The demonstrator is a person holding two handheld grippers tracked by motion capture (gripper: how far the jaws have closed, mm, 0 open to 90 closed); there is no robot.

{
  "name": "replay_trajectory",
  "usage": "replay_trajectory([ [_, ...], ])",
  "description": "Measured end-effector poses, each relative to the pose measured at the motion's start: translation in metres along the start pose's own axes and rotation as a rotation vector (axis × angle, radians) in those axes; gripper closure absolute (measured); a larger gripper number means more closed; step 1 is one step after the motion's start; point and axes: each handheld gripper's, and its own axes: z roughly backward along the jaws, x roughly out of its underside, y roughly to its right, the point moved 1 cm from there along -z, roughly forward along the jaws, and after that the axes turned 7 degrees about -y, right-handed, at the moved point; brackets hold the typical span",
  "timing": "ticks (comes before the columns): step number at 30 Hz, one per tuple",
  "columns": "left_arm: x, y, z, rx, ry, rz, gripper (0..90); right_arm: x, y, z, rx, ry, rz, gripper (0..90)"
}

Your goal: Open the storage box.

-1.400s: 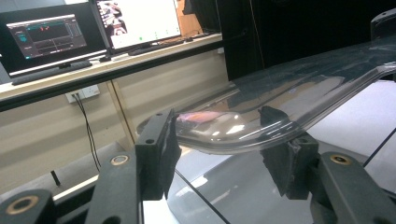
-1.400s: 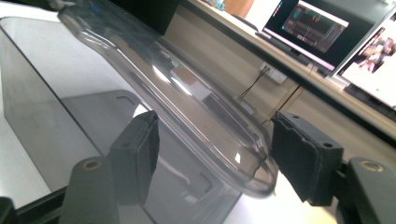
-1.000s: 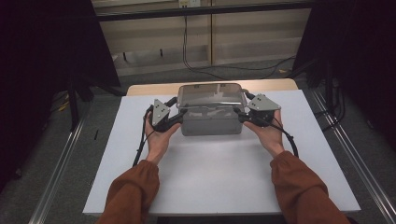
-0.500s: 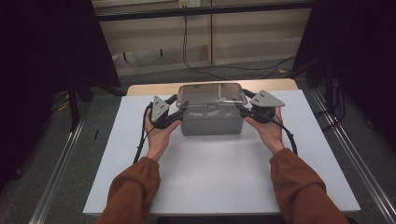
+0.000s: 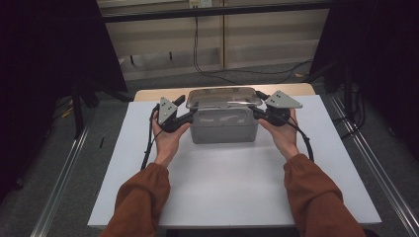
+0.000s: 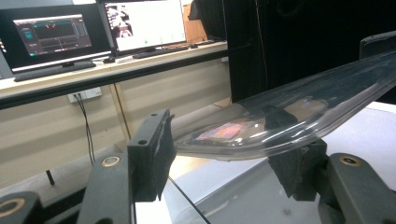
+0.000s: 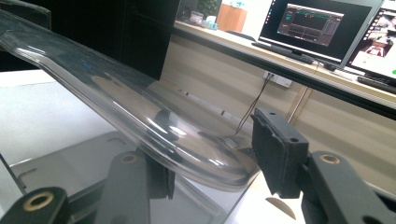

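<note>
High view: a grey box (image 5: 225, 127) with a clear lid (image 5: 223, 97) stands on the white tabletop (image 5: 232, 192), toward its far edge and midway between the left and right edges. My left gripper (image 5: 184, 106) sits at the lid's left end and my right gripper (image 5: 259, 103) at its right end. Both forearms come in from the near edge, palms turned inward, hands cupped under the tools, level with the lid's rim.

Left gripper view: the lid's edge (image 6: 289, 119) runs between my two jaws and lies tilted across the frame. One pad (image 6: 159, 154) stands just beside the rim; the other shows partly through the plastic. These jaws have just been opening, partly spread, with the rim between them. I cannot tell whether the pads press on it.

Right gripper view: the lid's rounded end (image 7: 187, 144) lies between the jaws. The outer pad (image 7: 275, 149) stands apart from the rim with a visible gap. These jaws have just been closing, and I judge the grip not yet made.

Assessment: the step in hand appears to be taking the lid at both ends to lift it off the box. The next move calls for both pairs of jaws to seat firmly on the rim, then an even, level rise so the lid does not tip.
</note>
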Motion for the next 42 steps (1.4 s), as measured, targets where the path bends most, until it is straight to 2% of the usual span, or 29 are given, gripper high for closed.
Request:
replay_trajectory([
  [4, 0.000, -0.003, -0.003, 0.004, 0.004, 0.017, 42.5, 0.000, 0.001, -0.001, 0.006, 0.007, -0.006, 51.2],
  [8, -0.001, -0.004, -0.005, 0.003, -0.001, -0.016, 39.6, -0.001, 0.001, -0.001, 0.018, 0.006, 0.006, 52.3],
  [13, -0.003, -0.006, -0.008, 0.000, -0.003, -0.010, 39.7, -0.001, 0.002, -0.002, 0.013, 0.015, 0.000, 52.5],
  [18, -0.003, -0.010, -0.011, 0.003, -0.005, 0.010, 43.1, -0.006, 0.005, -0.004, 0.006, 0.021, -0.017, 52.5],
  [21, -0.004, -0.014, -0.012, -0.011, -0.004, 0.021, 44.3, -0.007, 0.008, -0.006, -0.001, 0.035, -0.033, 52.2],
  [26, -0.005, -0.018, -0.015, -0.008, -0.001, 0.017, 49.6, -0.007, 0.011, -0.007, -0.014, 0.045, -0.049, 51.6],
  [31, -0.009, -0.017, -0.019, -0.005, -0.008, -0.004, 52.1, -0.006, 0.013, -0.008, -0.021, 0.055, -0.061, 51.5],
  [33, -0.010, -0.016, -0.020, 0.006, -0.005, 0.009, 54.3, -0.006, 0.014, -0.008, -0.025, 0.055, -0.064, 51.4],
  [42, -0.010, -0.016, -0.022, -0.014, -0.003, 0.025, 57.0, -0.007, 0.016, -0.014, -0.032, 0.042, -0.071, 48.0],
])
